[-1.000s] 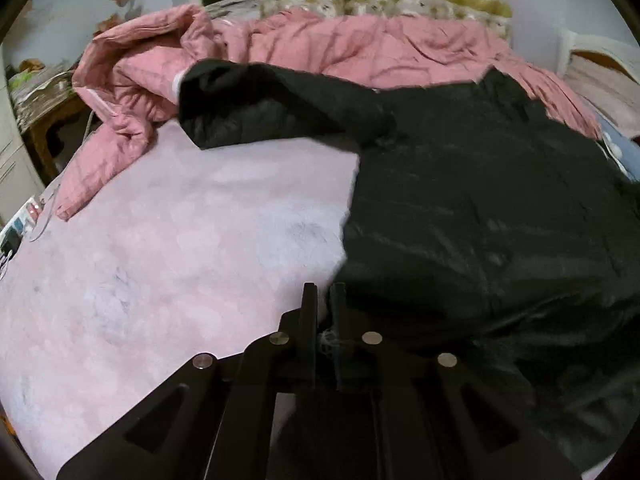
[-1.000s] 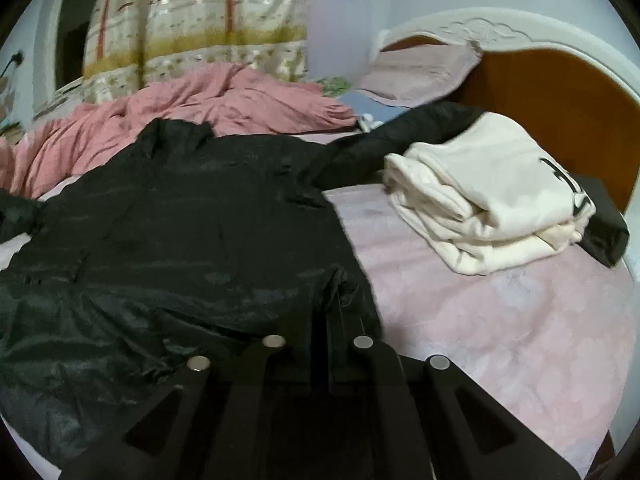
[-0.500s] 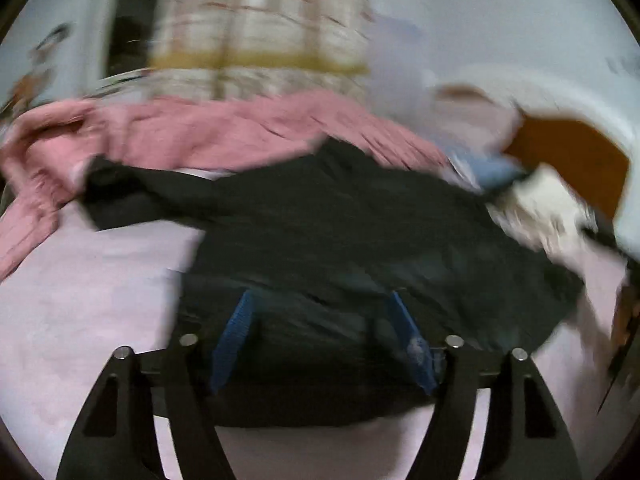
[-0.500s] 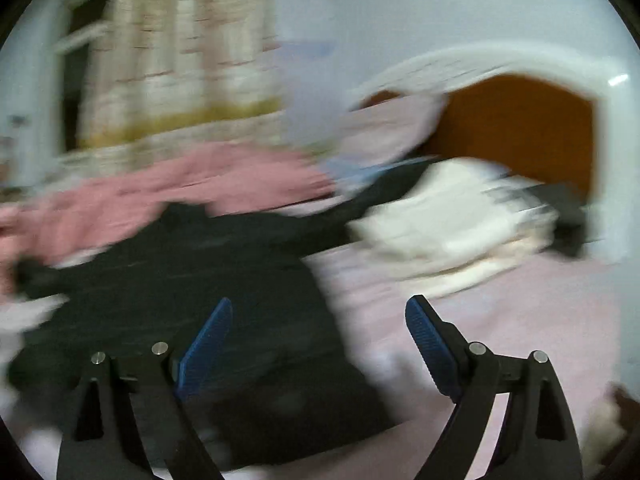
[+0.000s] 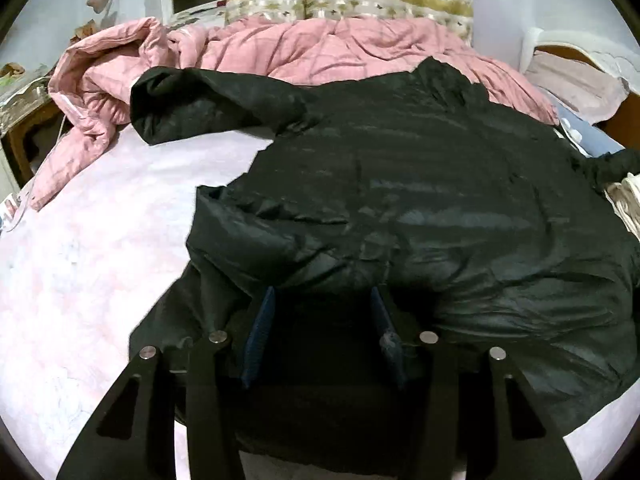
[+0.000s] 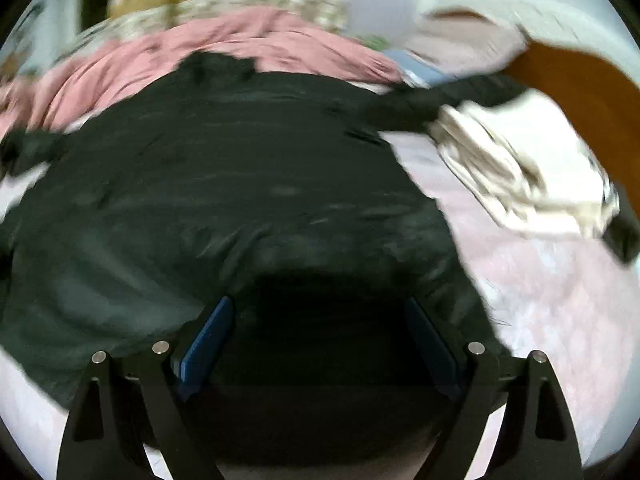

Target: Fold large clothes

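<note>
A large black jacket [image 5: 400, 184] lies spread on the pink bedsheet [image 5: 80, 260], one sleeve [image 5: 192, 108] stretched to the far left. In the right wrist view the jacket [image 6: 240, 168] fills the middle, and its other sleeve [image 6: 440, 100] runs to the far right. My left gripper [image 5: 322, 300] hovers over the near hem with its jaws closing. Puffed black fabric sits between the blue pads [image 5: 260, 332], which are not pressing on it. My right gripper [image 6: 320, 312] stands wide open above the near hem, holding nothing.
A crumpled pink quilt [image 5: 280, 48] lies along the far side of the bed. A folded cream garment [image 6: 520, 160] rests at the right by the wooden headboard [image 6: 580, 80]. A pillow [image 5: 572, 84] lies far right. A cluttered side table [image 5: 20, 120] stands at the left.
Both grippers were shut on the jacket's near hem and have let go and opened. Both moved inward over the jacket. The left jaws are narrower than half a second ago.
</note>
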`<state>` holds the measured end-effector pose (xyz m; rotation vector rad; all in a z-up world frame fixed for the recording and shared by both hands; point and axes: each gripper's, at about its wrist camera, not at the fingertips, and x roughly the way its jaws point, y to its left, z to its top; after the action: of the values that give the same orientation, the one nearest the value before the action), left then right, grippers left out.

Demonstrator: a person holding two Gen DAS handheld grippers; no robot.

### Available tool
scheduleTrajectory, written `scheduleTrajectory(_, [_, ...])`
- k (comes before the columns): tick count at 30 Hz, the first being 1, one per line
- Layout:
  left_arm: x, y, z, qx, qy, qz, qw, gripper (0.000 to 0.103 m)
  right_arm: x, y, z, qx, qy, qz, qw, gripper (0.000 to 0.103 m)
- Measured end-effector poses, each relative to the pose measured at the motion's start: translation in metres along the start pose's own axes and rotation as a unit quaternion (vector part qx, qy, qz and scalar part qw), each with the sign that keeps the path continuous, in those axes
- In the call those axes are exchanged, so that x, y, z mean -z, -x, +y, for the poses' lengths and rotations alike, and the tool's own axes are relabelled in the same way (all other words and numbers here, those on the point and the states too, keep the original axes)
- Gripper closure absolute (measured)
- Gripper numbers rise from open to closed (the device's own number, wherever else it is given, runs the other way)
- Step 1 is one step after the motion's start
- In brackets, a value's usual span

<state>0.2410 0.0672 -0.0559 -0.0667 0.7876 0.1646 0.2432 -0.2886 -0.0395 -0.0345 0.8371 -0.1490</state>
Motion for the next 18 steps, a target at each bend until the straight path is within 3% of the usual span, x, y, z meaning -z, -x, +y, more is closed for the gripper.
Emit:
scheduleTrajectory(4, [0.004, 0.004, -0.017, -0.021, -0.029, -0.015, 0.9993, 0.054, -0.001, -0.009, -0.01, 0.002, -0.055, 0.012, 0.998, 0.013])
scheduleTrajectory(10, [0.008, 0.013, -0.036, -0.029, -0.046, -0.031, 0.9981, 0.054, 0.011, 0.006, 0.011, 0.028, -0.043, 0.001, 0.999, 0.012])
scheduleTrajectory(12, [0.009, 0.015, -0.034, -0.028, -0.043, -0.037, 0.998, 0.05, 0.011, 0.0, -0.012, 0.018, -0.049, 0.004, 0.999, 0.011])
scheduleTrajectory(18, [0.01, 0.018, -0.038, -0.056, -0.054, -0.046, 0.9959, 0.046, 0.001, -0.013, -0.031, -0.003, -0.063, 0.008, 0.998, 0.011])
